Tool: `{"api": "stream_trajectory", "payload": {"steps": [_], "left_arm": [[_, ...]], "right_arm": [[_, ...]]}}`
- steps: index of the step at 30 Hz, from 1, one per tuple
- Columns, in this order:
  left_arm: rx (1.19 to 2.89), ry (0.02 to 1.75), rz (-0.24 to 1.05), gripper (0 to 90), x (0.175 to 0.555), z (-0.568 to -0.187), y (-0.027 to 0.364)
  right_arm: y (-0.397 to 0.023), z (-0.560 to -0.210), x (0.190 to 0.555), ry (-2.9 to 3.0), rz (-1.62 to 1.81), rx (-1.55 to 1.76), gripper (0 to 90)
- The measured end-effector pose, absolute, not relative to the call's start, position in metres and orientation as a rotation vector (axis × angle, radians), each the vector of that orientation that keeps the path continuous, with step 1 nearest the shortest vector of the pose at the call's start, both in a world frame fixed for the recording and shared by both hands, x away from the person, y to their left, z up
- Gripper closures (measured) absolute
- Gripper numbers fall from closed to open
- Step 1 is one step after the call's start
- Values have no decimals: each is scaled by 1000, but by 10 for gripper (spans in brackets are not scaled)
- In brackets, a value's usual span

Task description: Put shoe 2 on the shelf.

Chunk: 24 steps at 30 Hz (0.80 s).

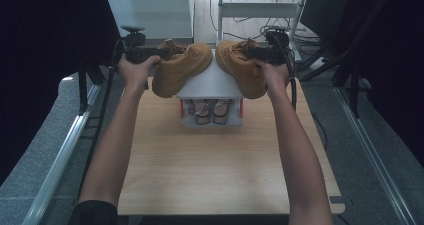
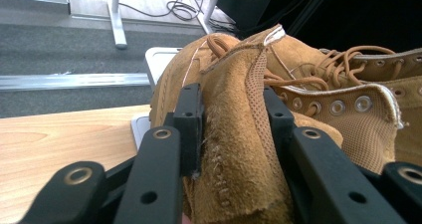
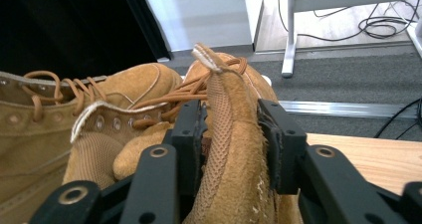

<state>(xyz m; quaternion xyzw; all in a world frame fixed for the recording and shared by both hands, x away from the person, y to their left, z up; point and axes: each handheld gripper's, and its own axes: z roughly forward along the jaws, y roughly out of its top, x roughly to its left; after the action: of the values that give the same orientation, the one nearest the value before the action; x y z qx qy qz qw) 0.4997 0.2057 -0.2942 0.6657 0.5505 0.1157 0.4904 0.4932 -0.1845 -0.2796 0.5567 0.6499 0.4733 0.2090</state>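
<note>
L gripper (image 1: 150, 54) fingers clamped on heel collar of left tan suede boot (image 1: 181, 67), R gripper (image 1: 260, 52) fingers clamped on collar of right tan boot (image 1: 242, 66), both boots atop white shoe rack (image 1: 210, 85) at far edge of wood table (image 1: 215, 160), sandals (image 1: 210, 111) on lower shelf, no legible brand or writing.

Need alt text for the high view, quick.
Two hands hold grippers, the left gripper on the left boot and the right gripper on the right boot, atop a white rack on a wooden table.
</note>
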Motion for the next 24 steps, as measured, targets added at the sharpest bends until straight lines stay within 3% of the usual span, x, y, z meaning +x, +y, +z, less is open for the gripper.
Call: {"api": "stream_trajectory", "payload": {"steps": [13, 24], "left_arm": [[1598, 1315, 259, 709, 502, -296, 196], [1596, 1305, 267, 653, 503, -297, 197]], "right_arm": [[-188, -282, 495, 1837, 1314, 1516, 641], [-198, -288, 497, 1841, 1383, 1504, 584]]}}
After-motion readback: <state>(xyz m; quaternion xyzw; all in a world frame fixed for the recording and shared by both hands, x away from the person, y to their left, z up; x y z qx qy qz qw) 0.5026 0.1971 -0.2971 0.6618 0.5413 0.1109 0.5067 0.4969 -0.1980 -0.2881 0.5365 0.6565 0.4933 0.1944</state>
